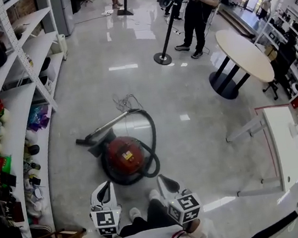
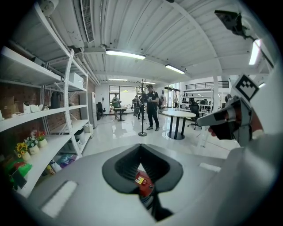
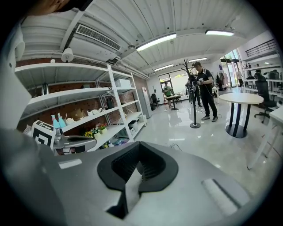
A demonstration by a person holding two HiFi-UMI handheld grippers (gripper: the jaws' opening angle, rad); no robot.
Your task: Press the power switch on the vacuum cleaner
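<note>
The left claw (image 1: 103, 197) and right claw (image 1: 169, 186) are both clenched on nothing, held low and side by side; a shut tip probably suits pressing. Just beyond them, the round red canister vacuum cleaner (image 1: 124, 155) sits on the grey polished floor (image 1: 149, 82), its black hose (image 1: 153, 137) looped around it.

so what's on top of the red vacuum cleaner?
A yellow label sits on the dome of the red vacuum cleaner. The black hose loops around it, not over it. No power switch can be made out from here.
</note>
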